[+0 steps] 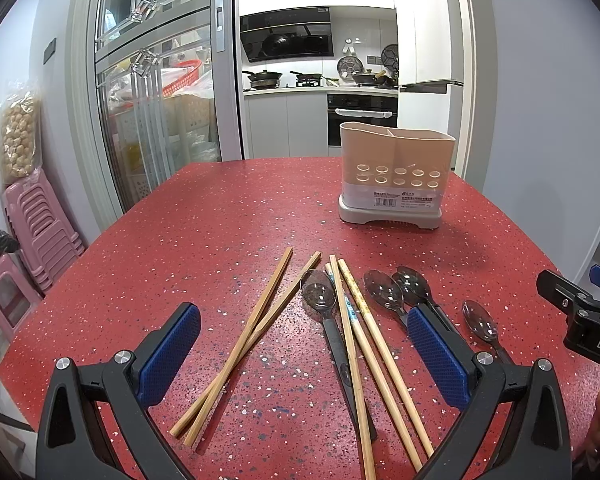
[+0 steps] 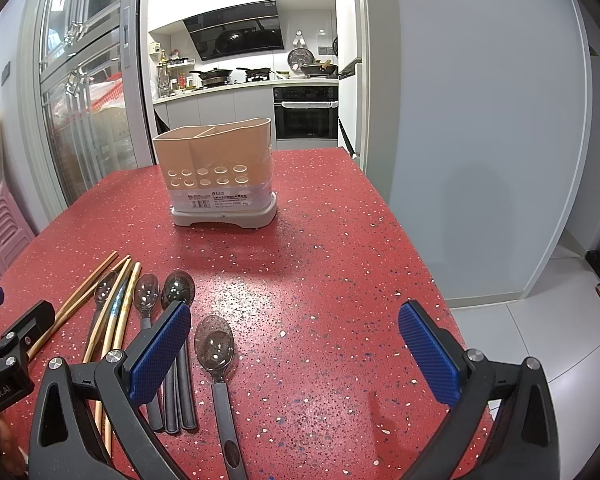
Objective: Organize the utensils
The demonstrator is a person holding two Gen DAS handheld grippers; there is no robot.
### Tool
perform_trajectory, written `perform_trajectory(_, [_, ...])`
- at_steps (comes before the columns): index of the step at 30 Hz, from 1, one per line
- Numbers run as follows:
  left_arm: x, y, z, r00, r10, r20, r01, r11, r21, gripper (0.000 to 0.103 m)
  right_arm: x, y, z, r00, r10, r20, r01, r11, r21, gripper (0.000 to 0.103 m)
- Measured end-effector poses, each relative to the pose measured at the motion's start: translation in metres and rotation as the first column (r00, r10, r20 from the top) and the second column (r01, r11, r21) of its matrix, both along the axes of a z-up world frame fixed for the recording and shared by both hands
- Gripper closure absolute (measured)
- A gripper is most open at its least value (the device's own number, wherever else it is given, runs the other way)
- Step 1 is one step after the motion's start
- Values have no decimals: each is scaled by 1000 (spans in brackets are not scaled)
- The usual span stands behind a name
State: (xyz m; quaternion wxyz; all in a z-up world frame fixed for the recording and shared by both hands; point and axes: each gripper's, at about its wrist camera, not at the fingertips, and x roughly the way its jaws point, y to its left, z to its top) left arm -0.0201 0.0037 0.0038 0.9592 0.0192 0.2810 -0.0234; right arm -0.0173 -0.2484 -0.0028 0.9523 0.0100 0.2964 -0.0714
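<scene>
While both sets of jaws stand wide open and empty, nothing is yet taken up. Left gripper [image 1: 304,350] hovers over the wooden chopsticks [image 1: 244,344]: one crossed pair lies between its blue pads, three more just inside the right pad, overlapping a clear-bowled spoon [image 1: 319,292] with a black handle. Right gripper [image 2: 294,354] has a single spoon [image 2: 215,346] between its fingers, nearer the left pad; three further spoons [image 2: 178,288] lie partly under or beyond that pad.

Handling, judged: chopsticks light, stiff, thin, likely to roll or slip flat on the top; grip mid-length, across the shaft. Spoons light, rigid plastic; bowl looks smooth and slick, so take the black handle near its middle.

Target is the beige two-compartment utensil holder [image 2: 216,160], upright, ahead of both jaws and well apart from the utensils; a divider shows at its rim, and both compartments appear empty.

Surface: red speckled tabletop [image 2: 340,240], hard, glossy, flat. Beyond: open kitchen doorway, glass sliding door [image 1: 156,80], stacked pink stools [image 1: 40,224] off the left side.
</scene>
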Motion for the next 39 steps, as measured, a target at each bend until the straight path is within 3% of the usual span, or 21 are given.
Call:
perform_trajectory(8, [4,1,1,1000,1,-13,-1,1000,6,0,1,1,-1,1000,7,-13,-7,1000,3,0])
perform_trajectory(13, [21,13,3,999,13,-48,-11,999,53,0,8,1,-5,998,27,-56,-26,999,23,0])
perform_trajectory(18, [55,35,-3,992,29,-126,-18,996,91,0,24,-2,-12,987,58,-149,-51,998,48,0])
perform_trajectory(26, [99,63,-16,968,-16,-249,32,998,59,0,39,1,-28,946,133,-296,-107,989,103,1])
perform_trajectory(32, [121,68,-30,946,-50,-321,67,997,44,0,49,6,-41,910,167,-380,-127,984,128,11])
perform_trajectory(36, [137,70,-41,927,-46,-373,68,997,46,0,54,7,-48,884,170,-436,-127,984,126,27])
perform_trajectory(39, [139,70,-46,920,-48,-390,65,997,31,0,56,9,-51,878,180,-445,-139,983,122,30])
